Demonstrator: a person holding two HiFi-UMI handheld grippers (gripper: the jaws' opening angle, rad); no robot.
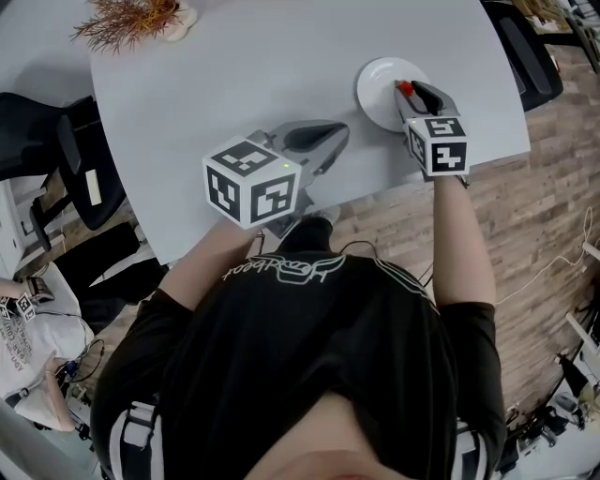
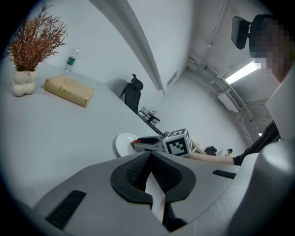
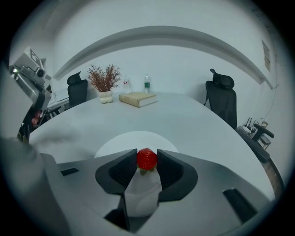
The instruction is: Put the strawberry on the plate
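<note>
We see a red strawberry (image 3: 146, 159) with a green calyx, and a white plate (image 1: 375, 89) near the right edge of the pale grey table (image 1: 234, 84). The left gripper (image 1: 337, 136) and right gripper (image 1: 406, 91) are grey with black pads (image 3: 120, 171); their cubes (image 1: 251, 181) bear black-and-white square markers. At the far edge: tan book (image 2: 69, 91), rust-brown plant (image 2: 34, 39), white vase (image 2: 24, 83)

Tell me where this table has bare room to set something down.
Bare: the wide middle of the table, between the plant and book at the far end and the left gripper near the front edge. Crowded: the front right corner, where the right gripper holds the strawberry over the plate.
</note>
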